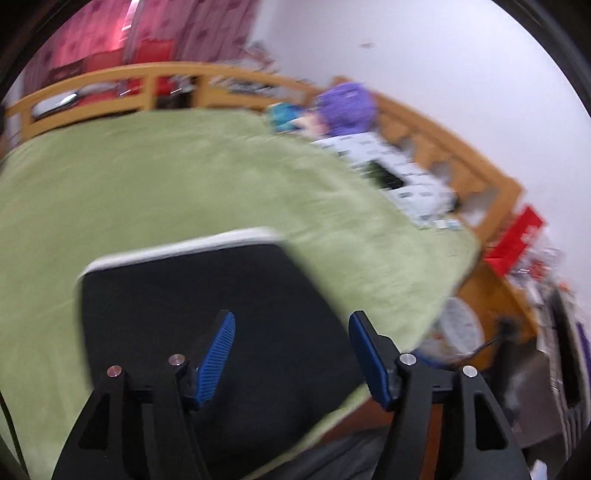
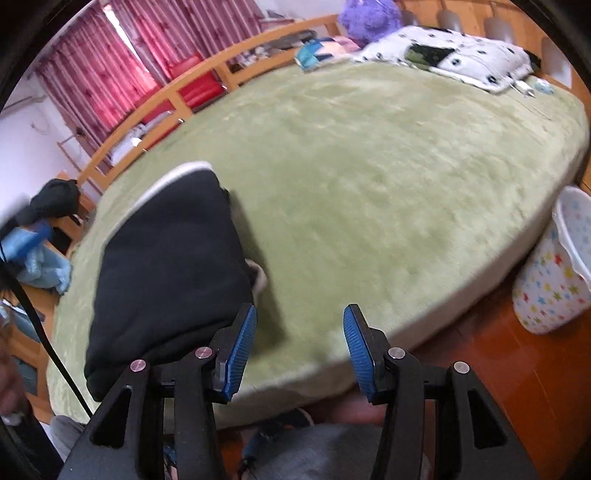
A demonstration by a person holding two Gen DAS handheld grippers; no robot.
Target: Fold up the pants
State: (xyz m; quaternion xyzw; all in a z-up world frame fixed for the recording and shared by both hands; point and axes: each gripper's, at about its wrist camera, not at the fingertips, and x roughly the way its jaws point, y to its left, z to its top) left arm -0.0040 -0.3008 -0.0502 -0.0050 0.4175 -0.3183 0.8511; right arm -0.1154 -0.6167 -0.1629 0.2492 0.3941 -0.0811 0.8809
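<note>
The pants [image 1: 207,317] are black and lie folded up into a thick, puffy pad on the green blanket [image 1: 184,177] that covers the bed. The pad has a fairly square shape with soft, rounded corners. Along its far edge runs a thin white strip, like a band or a lining that peeks out. In the right wrist view the pants [image 2: 173,266] sit near the front edge of the bed, on the left side, and a small bit of grey and white cloth sticks out from under their right side. The cloth looks smooth and dark, with no pattern that can be made out.

The left gripper [image 1: 291,354] hangs over the pants with its blue pads [image 1: 216,354] spread apart. Nothing is between them. The picture is blurry, so whether the tips touch the cloth cannot be told.

The right gripper [image 2: 300,349] is just to the right of the pants, over the bare green blanket. Its jaws are spread too, with nothing pinched. Its left pad [image 2: 240,354] is very close to the edge of the black cloth.

A white pillow with dark spots [image 2: 450,55] and a purple fluffy toy [image 2: 369,16] lie at the far end of the bed, well apart from the pants. A white bin with coloured stars [image 2: 554,280] stands on the floor beside the bed
</note>
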